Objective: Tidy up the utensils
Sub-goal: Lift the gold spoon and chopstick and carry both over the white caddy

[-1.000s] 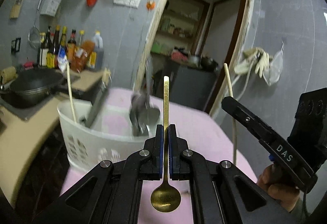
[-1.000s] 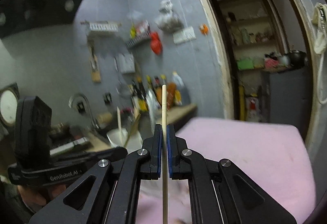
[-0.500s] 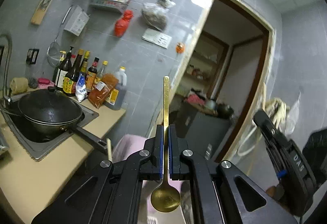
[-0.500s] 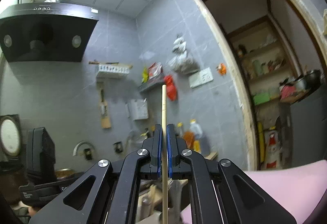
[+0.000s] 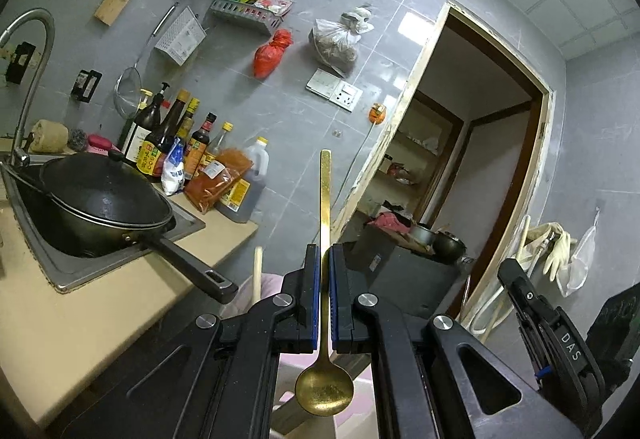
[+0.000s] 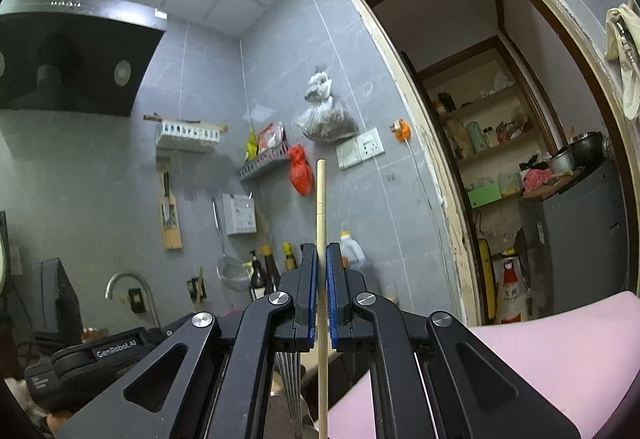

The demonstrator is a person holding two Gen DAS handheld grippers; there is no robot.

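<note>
The left gripper [image 5: 325,263] is clamped tight on a gold spoon [image 5: 324,391], its fingers [image 5: 311,295] pinching the thin handle partway along, so the bowl hangs back toward the camera and the handle end sticks out ahead. That mid-handle grip probably keeps the spoon from swinging while it is carried. The right gripper [image 6: 319,263] is likewise closed on a pale wooden chopstick [image 6: 321,207], held along its length and pointing forward past the fingertips. Both tools are lifted clear of the pink tabletop [image 6: 560,351], facing the grey tiled wall rather than any holder. Low in the left view, another wooden stick [image 5: 257,271] pokes up, apparently from a container hidden below. Judging by this, both utensils are in transit, waiting to be dropped into place.
</note>
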